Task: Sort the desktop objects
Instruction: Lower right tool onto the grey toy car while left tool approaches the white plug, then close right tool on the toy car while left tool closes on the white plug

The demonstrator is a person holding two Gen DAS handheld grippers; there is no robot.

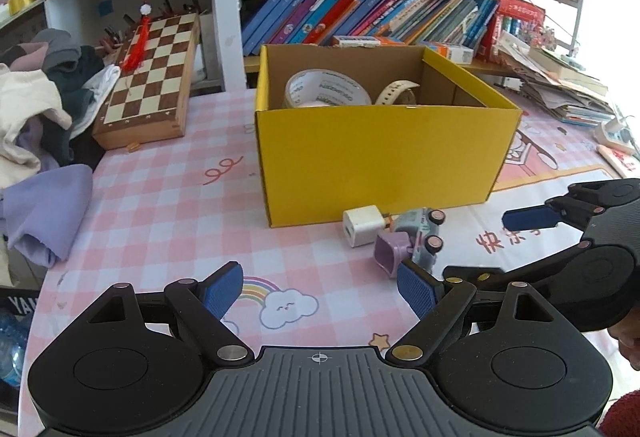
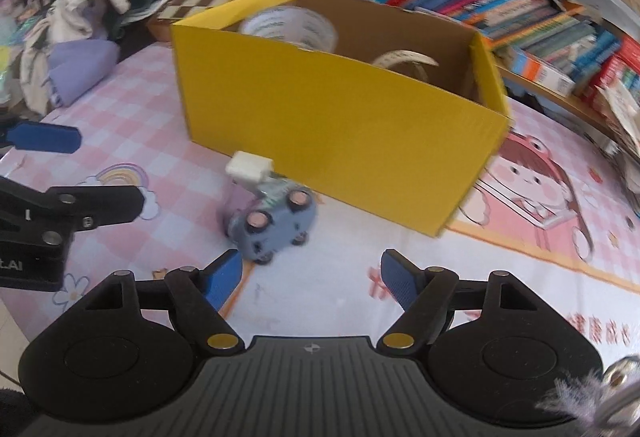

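A pale blue toy car (image 2: 276, 225) with pink wheel hubs is being framed on the desk (image 2: 340, 257), tipped sideways, by both empty, spread hand-held grippers (image 1: 320, 291) (image 2: 310, 279).

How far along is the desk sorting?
Done: a tape roll and a strap sit in the yellow box. In hand: nothing; the left claw and right claw are open. Left: charger, toy car and purple piece on the table.
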